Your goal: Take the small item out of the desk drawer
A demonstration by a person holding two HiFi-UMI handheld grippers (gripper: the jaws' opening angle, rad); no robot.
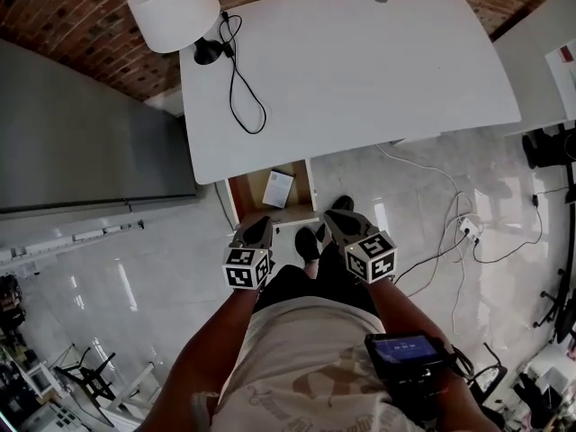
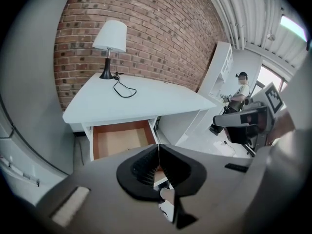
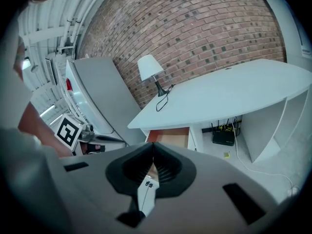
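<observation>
Below the white desk (image 1: 360,70) a wooden drawer (image 1: 241,194) stands pulled out. A small white flat item (image 1: 278,188) lies inside it, toward the right. My left gripper (image 1: 259,227) hovers just in front of the drawer's front edge, shut and empty. My right gripper (image 1: 335,219) hangs beside it to the right, over the floor, also shut with nothing held. In the left gripper view the closed left gripper (image 2: 158,148) points at the open drawer (image 2: 119,140). From the right gripper view, the closed right gripper (image 3: 152,148) faces the drawer (image 3: 168,138). Neither gripper view shows the item.
A white lamp (image 1: 174,7) with a black cable (image 1: 238,79) stands on the desk's far left corner. A grey cabinet (image 1: 81,142) flanks the desk on the left. Cables and a power strip (image 1: 468,228) lie on the floor at right. Another person (image 2: 239,89) stands far off.
</observation>
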